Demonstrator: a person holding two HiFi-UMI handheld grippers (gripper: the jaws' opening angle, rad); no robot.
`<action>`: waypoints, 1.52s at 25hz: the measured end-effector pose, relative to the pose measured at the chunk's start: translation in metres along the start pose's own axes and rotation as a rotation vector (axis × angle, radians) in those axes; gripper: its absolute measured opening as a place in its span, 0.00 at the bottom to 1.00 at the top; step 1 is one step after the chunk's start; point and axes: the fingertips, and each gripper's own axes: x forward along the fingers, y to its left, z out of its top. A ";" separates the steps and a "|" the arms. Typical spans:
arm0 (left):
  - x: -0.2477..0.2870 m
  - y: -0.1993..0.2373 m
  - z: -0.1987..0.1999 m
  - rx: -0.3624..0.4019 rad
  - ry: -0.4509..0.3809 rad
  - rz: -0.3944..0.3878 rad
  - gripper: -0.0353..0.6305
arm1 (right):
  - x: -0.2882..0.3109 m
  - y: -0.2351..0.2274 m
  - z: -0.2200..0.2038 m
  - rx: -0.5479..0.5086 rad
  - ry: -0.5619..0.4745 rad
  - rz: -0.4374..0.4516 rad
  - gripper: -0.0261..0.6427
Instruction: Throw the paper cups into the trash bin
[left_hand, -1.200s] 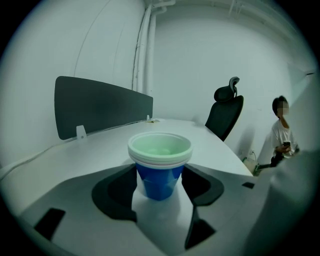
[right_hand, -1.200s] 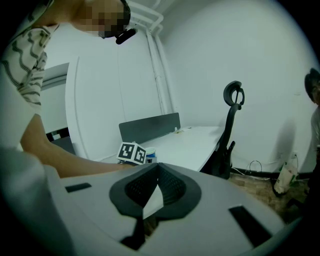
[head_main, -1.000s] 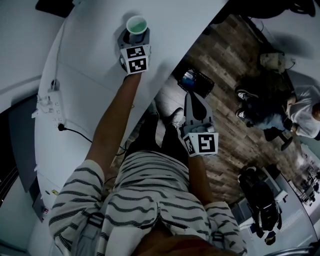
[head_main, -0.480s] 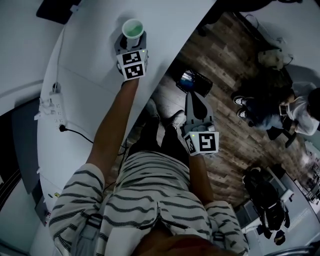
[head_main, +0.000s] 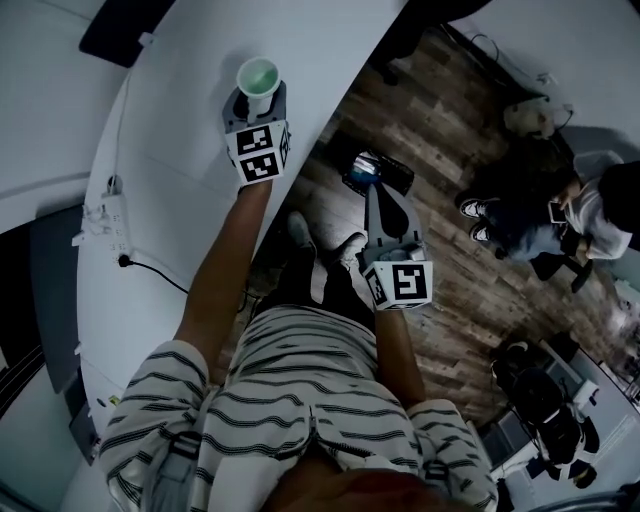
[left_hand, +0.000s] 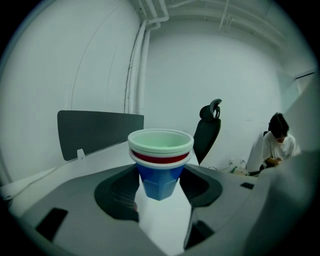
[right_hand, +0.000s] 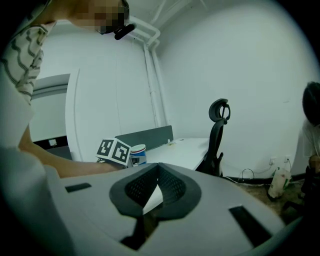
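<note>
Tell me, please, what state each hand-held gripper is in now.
Left hand-held gripper: closed on the paper cups.
Right hand-held gripper: closed, empty.

Striped b/w short-sleeve shirt (head_main: 300, 390); grey left gripper (head_main: 257, 88), right gripper (head_main: 376, 190), each w/ b/w marker cube (head_main: 258, 152).

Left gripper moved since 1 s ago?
Yes. Left gripper, shut on the paper cups, has come down-frame toward the person, judged against the power strip.

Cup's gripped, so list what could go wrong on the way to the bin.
The left gripper pinches only the tapered base of the paper cup; it could tip or slip out. The right gripper hangs over the trash bin on the floor and may block the drop.
</note>
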 end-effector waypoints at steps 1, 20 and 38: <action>-0.004 -0.005 0.005 0.001 -0.008 -0.006 0.46 | -0.002 -0.002 0.003 -0.002 -0.011 -0.002 0.05; -0.088 -0.109 0.059 0.038 -0.095 -0.116 0.46 | -0.068 -0.039 0.051 -0.021 -0.118 -0.039 0.05; -0.136 -0.189 0.078 0.079 -0.130 -0.227 0.46 | -0.108 -0.073 0.081 -0.036 -0.189 -0.113 0.05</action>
